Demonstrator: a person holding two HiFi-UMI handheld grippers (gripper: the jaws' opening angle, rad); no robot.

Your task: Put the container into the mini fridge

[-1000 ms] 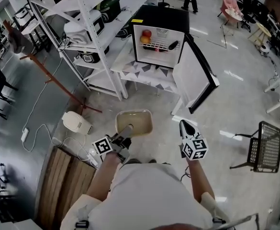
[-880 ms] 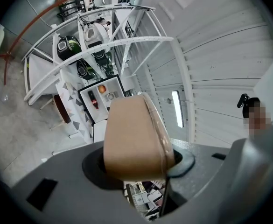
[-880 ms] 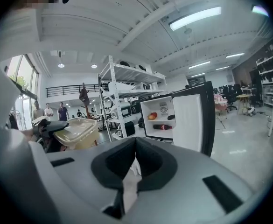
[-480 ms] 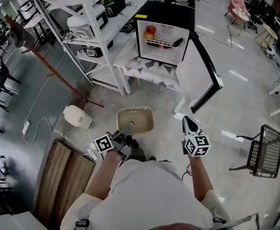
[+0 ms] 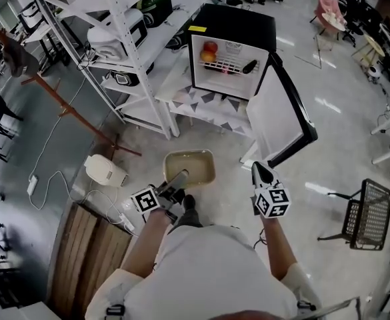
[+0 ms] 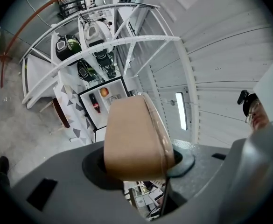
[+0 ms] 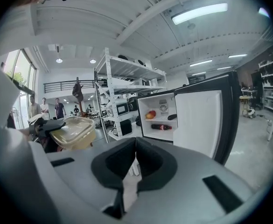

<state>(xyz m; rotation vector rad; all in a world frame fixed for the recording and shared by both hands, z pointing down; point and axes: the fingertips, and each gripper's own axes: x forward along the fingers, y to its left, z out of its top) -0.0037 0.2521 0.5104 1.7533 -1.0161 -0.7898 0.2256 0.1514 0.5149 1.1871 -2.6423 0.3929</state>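
In the head view a beige, clear-lidded container (image 5: pixel 189 167) hangs over the floor, with my left gripper (image 5: pixel 179 179) shut on its near edge. Seen from the left gripper view, the container (image 6: pixel 134 139) fills the space between the jaws. My right gripper (image 5: pixel 259 173) is beside it to the right, shut and empty; its jaws (image 7: pixel 135 146) meet in the right gripper view. Ahead, the black mini fridge (image 5: pixel 231 52) stands on a low white table (image 5: pixel 208 105). Its door (image 5: pixel 285 115) is swung open to the right. Fruit and a bottle lie inside.
A white shelving rack (image 5: pixel 125 35) with appliances stands left of the fridge. A white appliance (image 5: pixel 106 171) with a cable sits on the floor at the left, beside a wooden panel (image 5: pixel 88 249). A wire chair (image 5: pixel 365 212) is at the right. People stand far back.
The fridge and table have come slightly nearer in the head view as the person moves forward. Both grippers keep their places, and the container stays in the left one.
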